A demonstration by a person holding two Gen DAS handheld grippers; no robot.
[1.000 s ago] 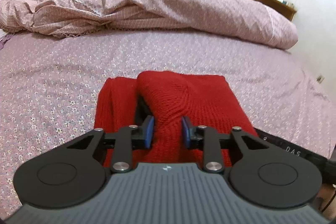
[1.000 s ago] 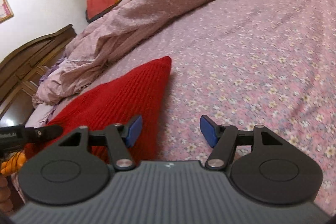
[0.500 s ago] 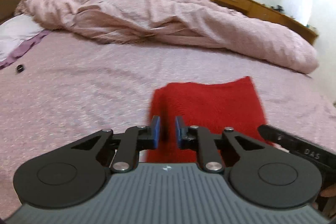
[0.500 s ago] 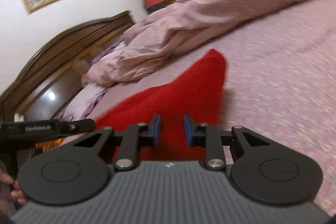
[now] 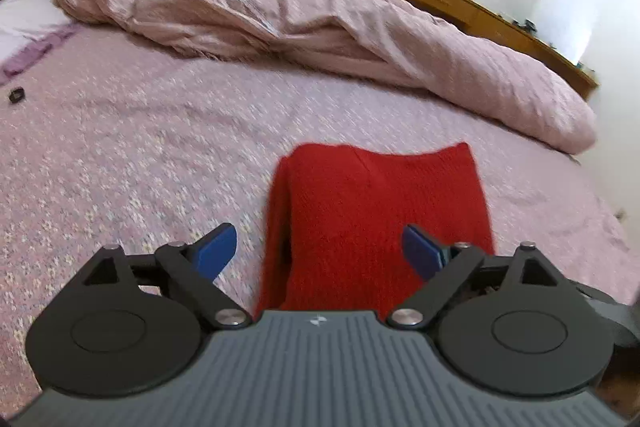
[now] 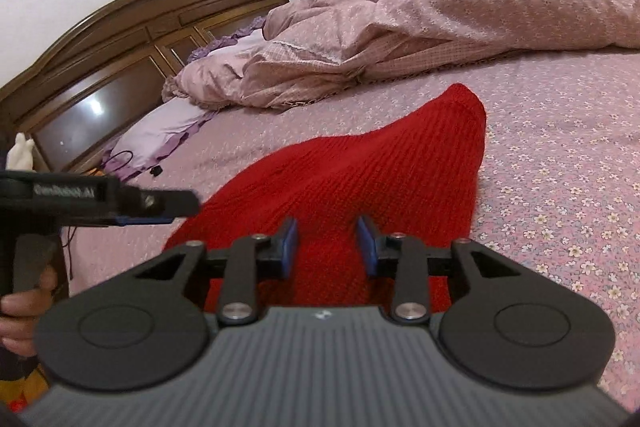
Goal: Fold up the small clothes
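Observation:
A red knitted garment (image 5: 380, 211) lies folded into a rectangle on the floral bedsheet (image 5: 140, 155). My left gripper (image 5: 320, 251) is wide open above its near edge and holds nothing. In the right wrist view the same garment (image 6: 360, 179) stretches away to a pointed far corner. My right gripper (image 6: 328, 247) hangs over its near end with the jaws partly open, a clear gap between the blue pads, and nothing gripped. The left gripper (image 6: 132, 207) shows there at the left, held by a hand.
A bunched pink quilt (image 5: 320, 27) lies across the far side of the bed. A wooden headboard (image 6: 132, 59) and pillows (image 6: 172, 131) are at the left. A small black object (image 5: 16, 95) lies on the sheet at far left. A wooden ledge (image 5: 480, 3) runs behind the bed.
My left gripper let go of the red fold, drew back, shut briefly and now stands wide open. My right gripper narrowed, swung over the garment and reopened a little. The garment now lies flatter.

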